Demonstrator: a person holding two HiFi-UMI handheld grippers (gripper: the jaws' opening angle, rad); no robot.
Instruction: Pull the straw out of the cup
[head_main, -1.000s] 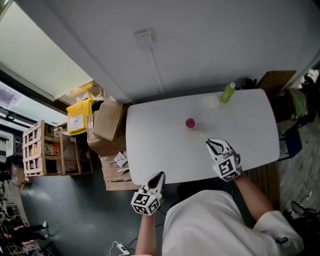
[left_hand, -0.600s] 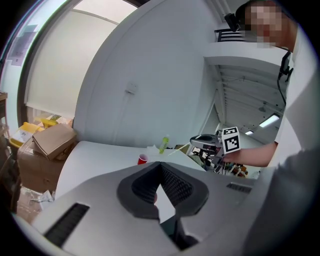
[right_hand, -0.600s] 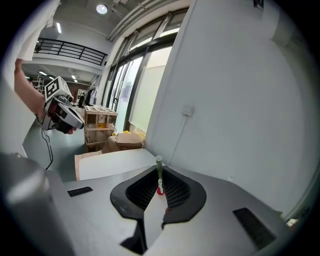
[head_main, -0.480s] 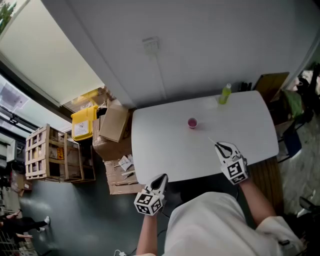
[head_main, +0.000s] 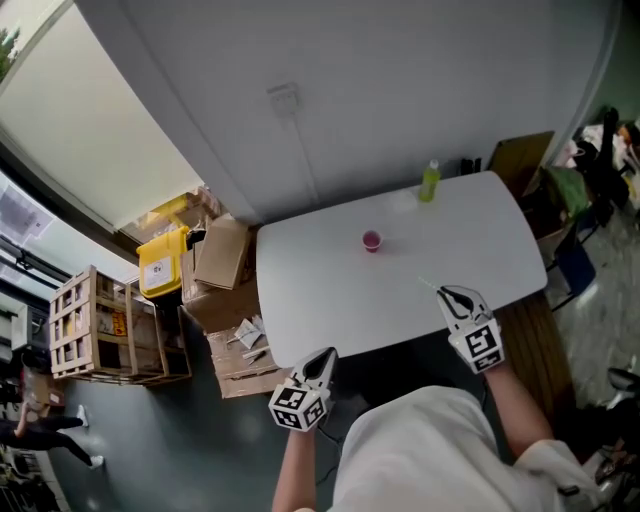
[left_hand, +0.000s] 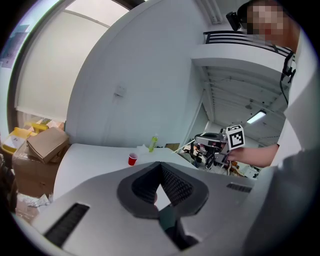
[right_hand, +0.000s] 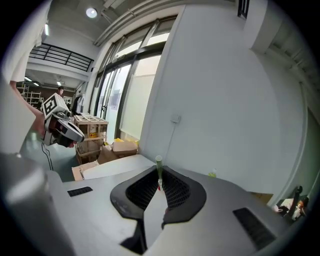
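On the table (head_main: 330, 290), red cup (head_main: 371, 240); straw (right_hand: 158, 162) in right gripper (head_main: 447, 292).

The tabletop (head_main: 320, 290) is viewed from high overhead, steeply downward, by the head view. The left gripper view is set low, close behind its fingers (left_hand: 175, 187), and directed across the same tabletop toward the wall (left_hand: 150, 75); the right gripper view is turned toward the windows (right_hand: 125, 90).

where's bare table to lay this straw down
The left half of the table, from the red cup to the left edge, is bare. So is the strip between the cup and the right tool gripping the straw. The green bottle stands at the far edge. Leftward, cardboard boxes crowd the floor.
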